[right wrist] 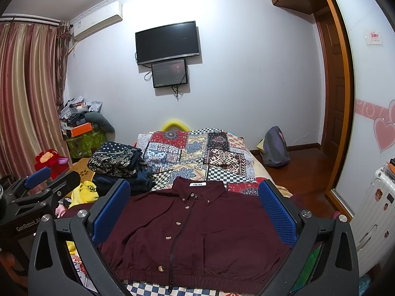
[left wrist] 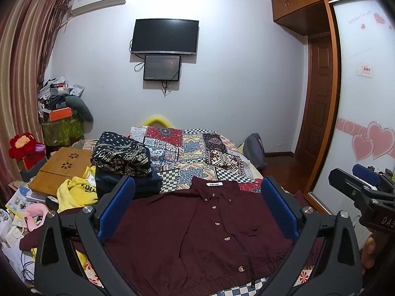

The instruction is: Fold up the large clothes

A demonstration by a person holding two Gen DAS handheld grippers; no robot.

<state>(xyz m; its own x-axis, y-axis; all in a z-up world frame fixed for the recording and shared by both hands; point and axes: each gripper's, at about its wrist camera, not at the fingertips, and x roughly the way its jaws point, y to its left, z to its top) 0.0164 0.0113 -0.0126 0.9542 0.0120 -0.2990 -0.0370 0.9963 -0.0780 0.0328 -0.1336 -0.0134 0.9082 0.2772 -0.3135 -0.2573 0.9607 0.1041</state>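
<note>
Left wrist view: my left gripper (left wrist: 197,206) hangs above the bed (left wrist: 197,153), its jaws spread wide with nothing between the pads.
Right wrist view: my right gripper (right wrist: 195,209) is beside it at about the same height, jaws just as wide and empty.
Jacket: the maroon jacket (left wrist: 197,231) lies flat and face up below and between both pairs of jaws, collar away from me, elastic hem nearest me.
Front closure: buttons and zip run down the middle and look fastened, which I judge is why the front lies so smooth.
Sleeves: not visible in front; I cannot tell whether they are tucked under.
Why flat: laid out square on the patchwork quilt (left wrist: 192,148), it gives me straight edges to fold along.
Contact: neither pair of jaws appears to touch the cloth; both hover above it.
Pile: folded dark clothes (left wrist: 123,157) sit ahead and left of my left jaws, likely where finished pieces go.
Yellow garment (left wrist: 74,192): crumpled just outside my left jaw, off the jacket.
Next: I judge both grippers must drop to the hem corners and pinch there.
</note>
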